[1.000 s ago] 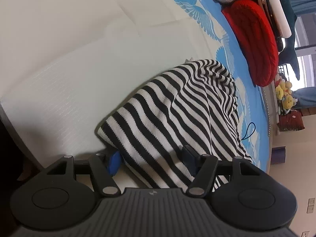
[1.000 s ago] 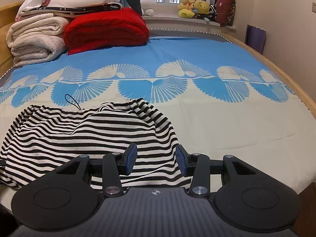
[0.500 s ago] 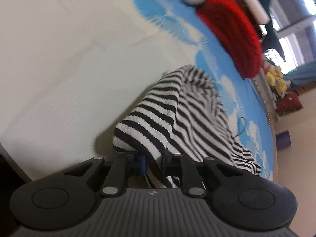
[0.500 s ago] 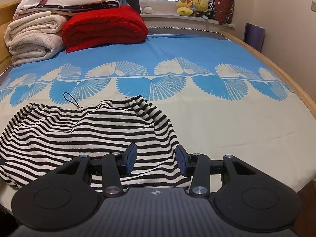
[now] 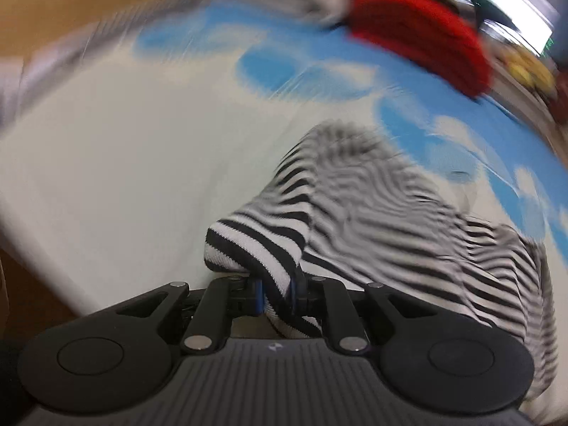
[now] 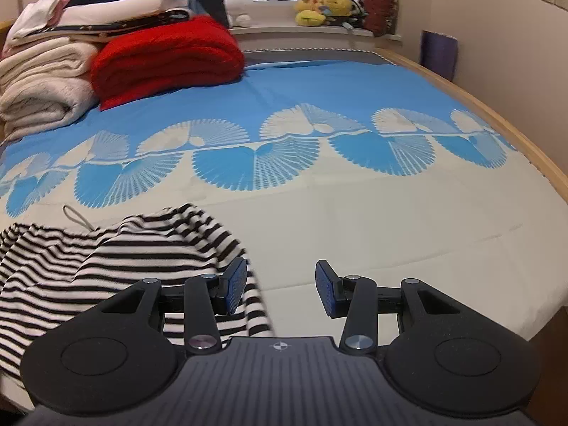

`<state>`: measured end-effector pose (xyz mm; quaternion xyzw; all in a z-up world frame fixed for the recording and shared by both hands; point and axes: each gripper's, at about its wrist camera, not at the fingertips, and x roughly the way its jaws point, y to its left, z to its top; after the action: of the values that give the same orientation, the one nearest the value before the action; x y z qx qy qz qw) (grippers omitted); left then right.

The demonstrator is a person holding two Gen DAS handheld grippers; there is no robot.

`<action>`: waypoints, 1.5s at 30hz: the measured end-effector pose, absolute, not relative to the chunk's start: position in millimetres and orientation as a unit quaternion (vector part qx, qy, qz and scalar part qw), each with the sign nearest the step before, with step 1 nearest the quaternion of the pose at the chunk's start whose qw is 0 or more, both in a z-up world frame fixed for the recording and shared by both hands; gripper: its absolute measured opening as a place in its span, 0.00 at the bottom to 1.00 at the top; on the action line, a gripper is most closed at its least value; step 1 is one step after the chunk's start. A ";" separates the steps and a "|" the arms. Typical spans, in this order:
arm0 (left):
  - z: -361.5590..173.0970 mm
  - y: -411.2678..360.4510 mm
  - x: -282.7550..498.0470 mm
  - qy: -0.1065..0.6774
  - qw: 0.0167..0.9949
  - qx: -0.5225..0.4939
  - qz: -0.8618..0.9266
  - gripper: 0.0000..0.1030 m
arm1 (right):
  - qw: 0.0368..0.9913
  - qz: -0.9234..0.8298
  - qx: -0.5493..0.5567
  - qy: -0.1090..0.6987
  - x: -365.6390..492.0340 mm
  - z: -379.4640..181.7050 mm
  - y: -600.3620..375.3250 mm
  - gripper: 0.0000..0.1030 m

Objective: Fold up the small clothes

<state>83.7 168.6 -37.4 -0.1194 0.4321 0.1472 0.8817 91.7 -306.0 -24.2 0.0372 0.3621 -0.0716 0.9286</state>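
Observation:
A black-and-white striped garment [image 5: 372, 213] lies on the bed near its front edge. My left gripper [image 5: 277, 293] is shut on a corner of it and the cloth bunches over the fingers; this view is blurred. In the right wrist view the garment [image 6: 106, 262] lies at the lower left. My right gripper [image 6: 280, 289] is open and empty, its left finger [image 6: 236, 284] over the garment's right edge, its right finger [image 6: 326, 291] over bare sheet.
The bed sheet [image 6: 355, 227] is cream in front and blue with fan shapes further back. A red folded blanket [image 6: 167, 56] and stacked cream bedding [image 6: 42, 81] sit at the back left. The wooden bed edge [image 6: 525, 142] runs along the right.
My left gripper closed on the garment's corner and is swinging with it, blurring the view. My right gripper opened wider and shifted right, off the garment.

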 end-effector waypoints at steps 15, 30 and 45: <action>-38.0 -148.4 103.3 0.407 0.862 -0.022 -0.301 0.15 | 0.927 -0.129 0.140 0.323 76.9 -15.0 -379.4 0.32; -23.0 12.6 120.5 0.430 0.862 -0.002 -0.268 0.48 | 0.888 0.065 0.217 0.401 114.2 -58.1 -353.6 0.43; -48.3 -9.3 142.4 0.451 0.866 -0.059 -0.206 0.65 | 0.884 0.052 0.039 0.462 93.5 -79.3 -313.5 0.02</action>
<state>142.4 -9.3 -48.3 -0.0590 0.4512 -0.2064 0.8662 93.5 -313.5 -79.3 0.0392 0.4621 0.0518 0.8844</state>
